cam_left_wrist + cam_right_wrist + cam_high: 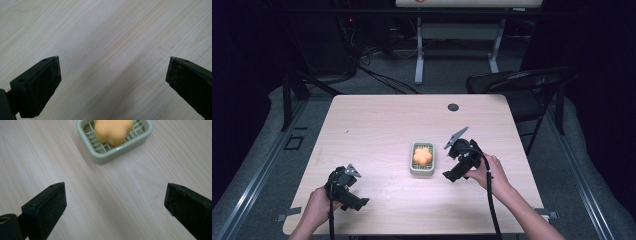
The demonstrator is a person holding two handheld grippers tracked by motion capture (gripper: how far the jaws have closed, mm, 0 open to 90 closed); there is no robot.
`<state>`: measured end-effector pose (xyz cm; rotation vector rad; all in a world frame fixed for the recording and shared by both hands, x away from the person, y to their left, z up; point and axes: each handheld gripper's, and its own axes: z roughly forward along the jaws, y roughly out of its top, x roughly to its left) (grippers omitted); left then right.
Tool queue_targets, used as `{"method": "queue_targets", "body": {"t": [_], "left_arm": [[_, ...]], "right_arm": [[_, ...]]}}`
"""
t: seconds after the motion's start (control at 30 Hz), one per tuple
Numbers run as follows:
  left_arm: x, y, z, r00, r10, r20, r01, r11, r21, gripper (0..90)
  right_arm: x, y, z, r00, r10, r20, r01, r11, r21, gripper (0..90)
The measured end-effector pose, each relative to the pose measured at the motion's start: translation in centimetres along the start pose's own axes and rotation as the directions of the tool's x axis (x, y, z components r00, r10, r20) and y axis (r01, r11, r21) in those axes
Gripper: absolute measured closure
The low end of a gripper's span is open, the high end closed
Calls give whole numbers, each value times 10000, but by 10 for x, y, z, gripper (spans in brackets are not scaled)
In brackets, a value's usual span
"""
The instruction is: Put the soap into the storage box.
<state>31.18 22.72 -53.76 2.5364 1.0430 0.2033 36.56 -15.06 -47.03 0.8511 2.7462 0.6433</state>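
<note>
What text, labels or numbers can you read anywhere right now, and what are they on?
None are readable.
The green soap dish and the orange flower-shaped soap in it bear no print.
The wooden table shows only grain and a dark grommet.
A red mark on the far white tabletop is cut off and too small to read.

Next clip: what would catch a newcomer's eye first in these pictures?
The orange flower-shaped piece stands out, lying in a pale green slotted dish near the middle of the light wood table. The right gripper sits just right of the dish, jaws wide open toward it. The left gripper, also open, is held near the table's front left over bare wood.
</note>
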Motion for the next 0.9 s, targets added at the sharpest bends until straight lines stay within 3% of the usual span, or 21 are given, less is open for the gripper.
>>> {"method": "queue_targets", "body": {"t": [0.2,0.57,0.67,0.8,0.9], "left_arm": [[0,0,0,10000,-4,12,4,10000,-5,2],[0,0,0,10000,55,-1,-55,10000,22,2],[-1,1,0,9999,98,63,-98,9999,38,1],[0,1,0,9999,99,86,-99,9999,31,1],[0,2,0,9999,103,98,-103,9999,11,2]], "right_arm": [[-4,-22,-6,9994,254,252,-250,9996,-133,35],[-8,-65,-4,9958,584,703,-591,9982,87,33],[-11,-74,4,9950,720,699,-762,9953,595,33],[-11,-75,14,9960,567,685,-639,9920,1084,34],[-10,-75,18,9965,556,618,-624,9917,1125,33]]}}
